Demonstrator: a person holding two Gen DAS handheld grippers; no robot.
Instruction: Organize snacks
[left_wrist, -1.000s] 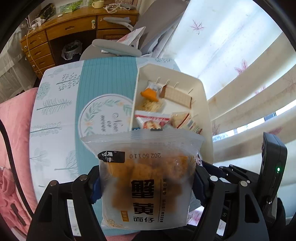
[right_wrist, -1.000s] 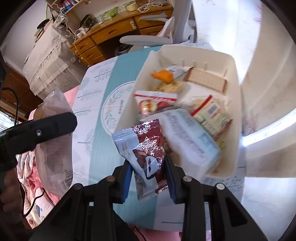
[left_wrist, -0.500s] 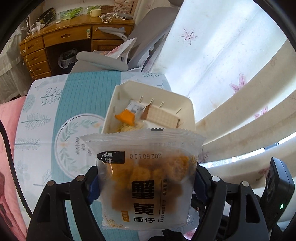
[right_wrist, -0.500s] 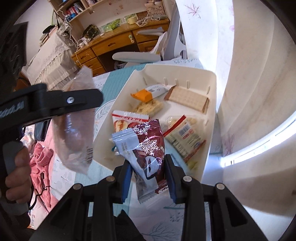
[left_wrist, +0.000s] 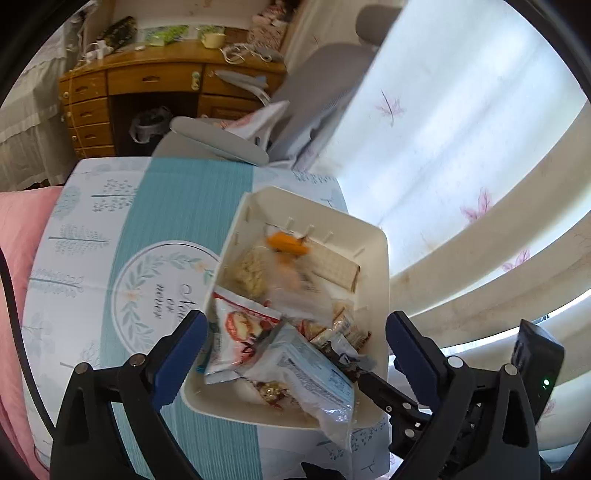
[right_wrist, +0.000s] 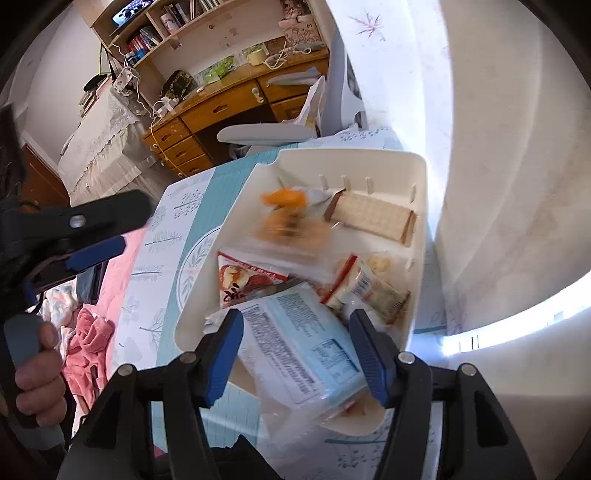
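orange-filled packet (right_wrist: 286, 225) motion-blurred, contents unreadable

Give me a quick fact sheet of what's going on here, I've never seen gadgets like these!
Setting: table with teal leaf-print cloth
Container: white plastic bin, on the cloth
Bin contents: cracker pack, orange-tipped packet, red-and-white snack bag, pale blue printed packet, a motion-blurred clear bag with orange pieces
Left gripper: open, holds nothing, near end of bin
Right gripper: open, fingers either side of the blue packet
Background: wooden desk, grey chair
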